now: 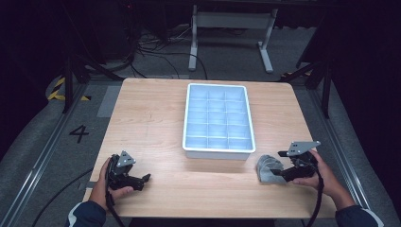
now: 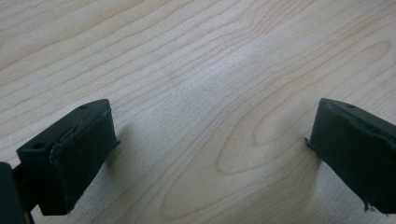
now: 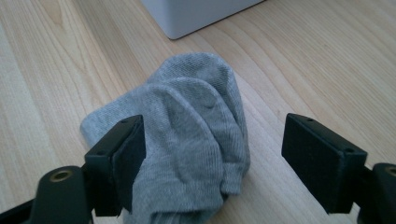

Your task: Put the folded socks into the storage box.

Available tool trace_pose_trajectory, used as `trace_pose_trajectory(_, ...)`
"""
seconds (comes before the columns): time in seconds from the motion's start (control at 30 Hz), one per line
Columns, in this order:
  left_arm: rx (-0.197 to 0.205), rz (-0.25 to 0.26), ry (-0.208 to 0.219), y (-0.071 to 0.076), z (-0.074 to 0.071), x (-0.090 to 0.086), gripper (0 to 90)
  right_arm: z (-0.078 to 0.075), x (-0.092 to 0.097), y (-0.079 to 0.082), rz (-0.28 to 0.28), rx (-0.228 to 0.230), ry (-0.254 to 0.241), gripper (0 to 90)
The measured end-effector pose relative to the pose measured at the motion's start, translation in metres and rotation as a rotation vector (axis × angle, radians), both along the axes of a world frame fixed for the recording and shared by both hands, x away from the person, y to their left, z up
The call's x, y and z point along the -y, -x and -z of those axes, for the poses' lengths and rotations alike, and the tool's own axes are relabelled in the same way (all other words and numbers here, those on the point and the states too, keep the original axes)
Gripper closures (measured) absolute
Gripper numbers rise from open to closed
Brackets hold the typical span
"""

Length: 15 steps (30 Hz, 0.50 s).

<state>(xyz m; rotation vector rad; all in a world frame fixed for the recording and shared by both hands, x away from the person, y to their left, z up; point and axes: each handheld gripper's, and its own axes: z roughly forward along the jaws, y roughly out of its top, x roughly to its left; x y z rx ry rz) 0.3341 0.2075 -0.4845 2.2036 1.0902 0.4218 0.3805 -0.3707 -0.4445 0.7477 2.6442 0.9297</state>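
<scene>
The grey sock bundle [image 1: 270, 169] lies on the wooden table [image 1: 156, 123], just off the near right corner of the white divided tray [image 1: 191, 118], at about five o'clock from the tray's centre. The right gripper [image 1: 283, 174] points at it from the three o'clock side with its jaws spread wide; in the right gripper view the sock [image 3: 191, 135] sits partly between them, one black pad against its flank and the other well clear, so nothing is clamped. The left gripper [image 1: 144, 179] rests low over bare table at about seven o'clock from the tray, jaws likewise wide apart and empty. The step in hand appears to be taking hold of the sock for transfer into a tray compartment. To do it well, centre the bundle between the pads first, shifting the gripper toward the free pad's side. Keep the jaws low enough to catch the full thickness of the folded layers, not the top fold alone. Close firmly, since soft knit compresses and a loose fold may slip out. Lift clear of the tray wall before moving across.
</scene>
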Motion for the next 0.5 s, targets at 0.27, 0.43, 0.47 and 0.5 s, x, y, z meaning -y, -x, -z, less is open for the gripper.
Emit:
trace_pose_trajectory(0.27,0.000,0.000,0.000,0.000,0.000,0.000,0.6,0.008,-0.011,-0.014,-0.025,-0.045,0.030,21.6)
trace_pose_trajectory(0.43,0.000,0.000,0.000,0.000,0.000,0.000,0.7,0.014,-0.016,-0.020,-0.026,-0.077,0.048,16.2)
trace_pose_trajectory(0.47,0.000,0.000,0.000,0.000,0.000,0.000,0.7,0.016,-0.017,-0.021,-0.025,-0.081,0.047,14.9)
trace_pose_trajectory(0.5,0.000,0.000,0.000,0.000,0.000,0.000,0.7,0.016,-0.018,-0.022,-0.026,-0.086,0.048,14.2)
